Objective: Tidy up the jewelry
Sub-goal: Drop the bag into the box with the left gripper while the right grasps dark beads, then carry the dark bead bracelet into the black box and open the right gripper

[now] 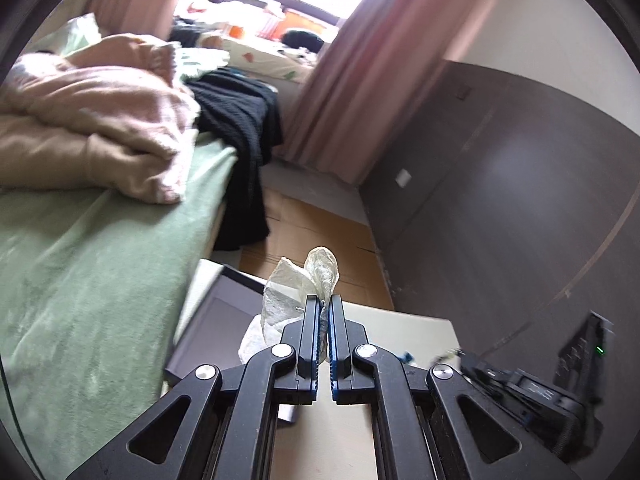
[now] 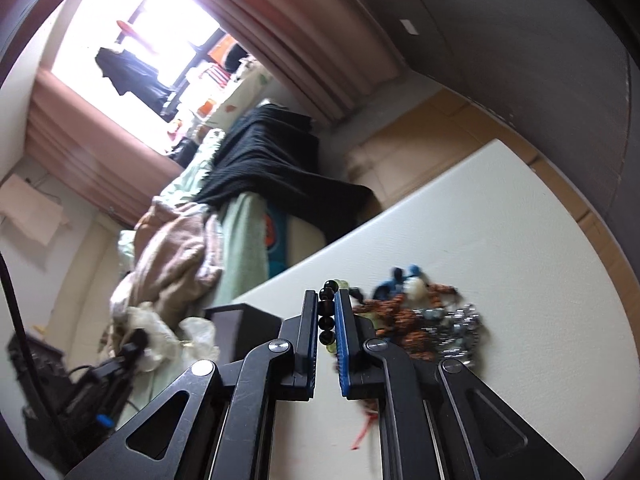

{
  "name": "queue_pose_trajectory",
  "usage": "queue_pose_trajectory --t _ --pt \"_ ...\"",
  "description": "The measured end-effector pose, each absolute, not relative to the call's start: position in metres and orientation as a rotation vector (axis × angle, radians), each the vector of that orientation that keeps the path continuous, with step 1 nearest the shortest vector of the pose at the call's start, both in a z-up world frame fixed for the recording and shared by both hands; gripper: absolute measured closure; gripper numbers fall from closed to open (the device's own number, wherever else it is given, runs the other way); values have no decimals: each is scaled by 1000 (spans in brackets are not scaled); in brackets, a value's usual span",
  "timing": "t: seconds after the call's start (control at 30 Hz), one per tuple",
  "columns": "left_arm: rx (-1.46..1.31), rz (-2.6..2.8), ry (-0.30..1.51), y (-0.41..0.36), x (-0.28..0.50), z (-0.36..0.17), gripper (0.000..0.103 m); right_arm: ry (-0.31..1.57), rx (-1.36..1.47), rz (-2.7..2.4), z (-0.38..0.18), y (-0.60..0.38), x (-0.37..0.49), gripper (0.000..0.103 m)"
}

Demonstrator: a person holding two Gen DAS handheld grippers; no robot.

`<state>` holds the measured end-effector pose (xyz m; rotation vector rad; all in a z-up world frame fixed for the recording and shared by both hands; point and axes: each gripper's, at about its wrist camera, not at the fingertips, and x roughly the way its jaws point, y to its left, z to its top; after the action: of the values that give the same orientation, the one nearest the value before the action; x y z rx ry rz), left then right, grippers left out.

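My left gripper (image 1: 325, 300) is shut on a crumpled translucent plastic bag (image 1: 296, 288) and holds it above the white table (image 1: 400, 328). The bag (image 2: 160, 336) also shows at the lower left of the right wrist view. My right gripper (image 2: 327, 298) is shut on a bracelet of black and yellowish beads (image 2: 326, 312) clamped between its fingers. A pile of jewelry (image 2: 424, 316) with orange, blue and silver pieces lies on the table (image 2: 500, 240) just right of the right gripper. A dark box (image 1: 224, 320) sits at the table's left edge below the bag.
A bed with a green sheet (image 1: 80, 280), pink blankets (image 1: 100, 120) and a black garment (image 1: 240, 132) stands to the left. A dark wardrobe (image 1: 500, 200) is on the right. The other gripper's body (image 1: 540, 392) is at the lower right. Cardboard covers the floor (image 1: 312, 232).
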<state>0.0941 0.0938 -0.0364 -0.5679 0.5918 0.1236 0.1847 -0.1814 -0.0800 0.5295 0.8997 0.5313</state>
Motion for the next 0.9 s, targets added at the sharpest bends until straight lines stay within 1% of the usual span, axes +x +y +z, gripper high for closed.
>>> queue_pose_trajectory --t 0.03,0.07,0.1,0.13,0.17,0.2,0.23,0.27,0.3,0.5,0.67,0.9 --pt "-578 134 601 96 95 -37 98 890 533 547 -76 -179 183 93" --pt "-600 144 628 101 98 -40 92 885 539 562 -74 -177 181 93" --pt "-612 146 641 103 98 -41 79 881 544 576 -72 -174 180 93" --pt "-632 147 650 106 97 -42 69 876 550 599 -70 -170 178 93" --pt "-654 152 636 110 94 -43 47 874 552 613 -69 -167 178 93" --pt "-666 166 610 113 89 -41 31 869 557 639 -67 -163 176 93" --pt "-671 182 586 114 84 -39 27 864 562 656 -66 -159 175 93" --pt "-674 199 557 117 80 -36 25 860 568 682 -65 -153 172 93" --pt "-675 210 541 119 76 -33 25 859 571 699 -64 -148 171 93" --pt "-722 240 544 140 68 -36 25 880 599 803 -67 -109 168 93" --pt "-790 273 497 162 53 -33 25 906 555 866 -68 -70 168 93" --pt "-837 306 475 179 46 -34 25 958 535 972 -74 -17 170 93"
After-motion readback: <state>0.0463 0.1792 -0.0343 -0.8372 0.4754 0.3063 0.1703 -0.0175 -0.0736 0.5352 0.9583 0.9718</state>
